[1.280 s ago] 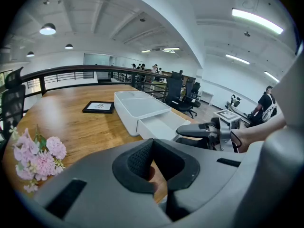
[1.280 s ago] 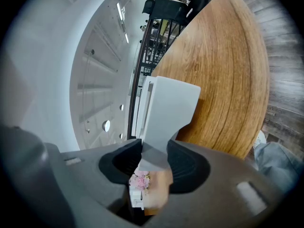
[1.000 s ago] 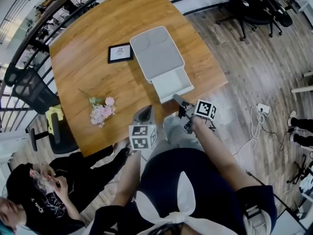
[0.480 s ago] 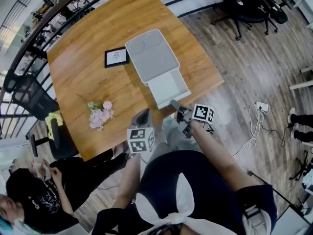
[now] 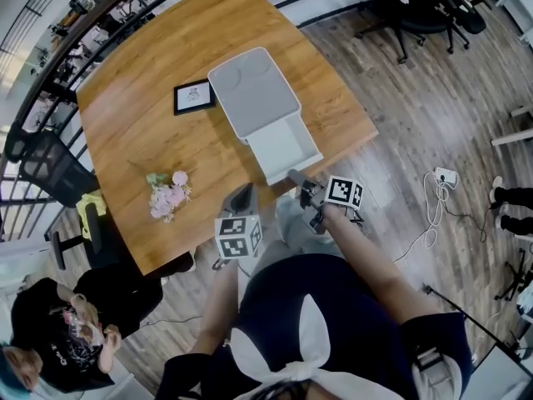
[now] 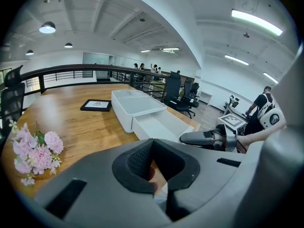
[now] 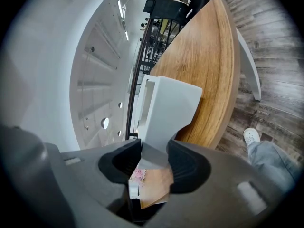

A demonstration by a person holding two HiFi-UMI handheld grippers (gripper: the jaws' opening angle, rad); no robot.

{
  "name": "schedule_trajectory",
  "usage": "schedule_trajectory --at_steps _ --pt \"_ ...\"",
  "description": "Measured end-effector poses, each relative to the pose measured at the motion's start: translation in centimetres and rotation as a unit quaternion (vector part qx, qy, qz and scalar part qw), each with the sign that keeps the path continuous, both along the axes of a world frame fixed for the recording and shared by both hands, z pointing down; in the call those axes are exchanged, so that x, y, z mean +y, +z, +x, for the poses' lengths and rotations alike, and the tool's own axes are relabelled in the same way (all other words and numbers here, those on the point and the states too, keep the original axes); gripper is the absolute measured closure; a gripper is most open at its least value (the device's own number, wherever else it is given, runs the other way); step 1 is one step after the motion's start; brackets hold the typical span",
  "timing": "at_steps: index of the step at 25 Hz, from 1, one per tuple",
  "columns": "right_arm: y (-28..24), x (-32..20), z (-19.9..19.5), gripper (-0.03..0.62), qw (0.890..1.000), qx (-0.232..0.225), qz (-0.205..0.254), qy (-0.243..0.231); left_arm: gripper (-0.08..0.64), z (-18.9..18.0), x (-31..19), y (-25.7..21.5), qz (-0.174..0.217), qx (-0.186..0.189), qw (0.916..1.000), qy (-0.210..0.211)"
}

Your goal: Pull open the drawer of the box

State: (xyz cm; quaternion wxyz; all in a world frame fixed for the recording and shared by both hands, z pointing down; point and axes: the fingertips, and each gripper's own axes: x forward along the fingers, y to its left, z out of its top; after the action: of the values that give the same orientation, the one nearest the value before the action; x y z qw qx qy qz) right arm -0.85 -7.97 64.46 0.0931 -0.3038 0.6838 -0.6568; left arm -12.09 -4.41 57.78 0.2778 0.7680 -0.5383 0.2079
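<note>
Since a moment ago the drawer (image 5: 286,146) looks to have slid a touch further out of the box (image 5: 252,90), and the legs of the seated person (image 5: 58,340) no longer reach under the near side of the table. The wooden tabletop (image 5: 158,65) also carries a black picture frame (image 5: 193,97) just beside the box and a bunch of pink flowers (image 5: 169,194) well apart from it. A dark railing (image 5: 50,90) runs past the far side. Black office chairs (image 5: 408,7) stand on the grey plank floor (image 5: 433,98). The box lies with its long axis running from the middle of the tabletop toward the near edge. Its drawer opens toward the person holding the tools, and the drawer front is close to that edge. The right hand-held gripper (image 5: 293,174) is at the drawer front, its jaws pinching the front wall. The left hand-held gripper (image 5: 242,192) hangs near the same edge, apart from the box, with its jaws pressed together on nothing.
</note>
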Motion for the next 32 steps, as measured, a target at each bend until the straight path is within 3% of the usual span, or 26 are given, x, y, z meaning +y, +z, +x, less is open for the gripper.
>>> schedule_trajectory --at_steps 9,12,15,22,29,32 --pt "-0.6 0.8 0.5 0.367 0.999 0.041 0.021 -0.017 0.549 -0.1 0.8 0.1 -0.002 0.000 1.0000 -0.002" --pt "-1.1 1.4 1.1 0.367 0.996 0.082 0.036 -0.027 0.549 0.1 0.8 -0.1 0.001 0.007 1.0000 -0.002" --pt "-2.4 1.6 1.8 0.388 0.987 0.137 0.081 -0.025 0.549 0.2 0.9 -0.5 0.005 0.011 0.9999 0.000" --pt "-8.3 1.4 2.5 0.590 0.946 0.232 0.224 -0.026 0.549 2.2 0.9 -3.8 0.054 0.013 0.9980 0.031" --pt "-12.4 2.1 1.5 0.594 0.891 0.306 0.331 -0.051 0.549 2.8 1.0 -6.0 0.078 0.031 0.9961 0.027" --pt "-13.7 2.5 1.1 0.595 0.878 0.317 0.355 -0.056 0.549 3.1 1.2 -6.6 0.086 0.036 0.9953 0.026"
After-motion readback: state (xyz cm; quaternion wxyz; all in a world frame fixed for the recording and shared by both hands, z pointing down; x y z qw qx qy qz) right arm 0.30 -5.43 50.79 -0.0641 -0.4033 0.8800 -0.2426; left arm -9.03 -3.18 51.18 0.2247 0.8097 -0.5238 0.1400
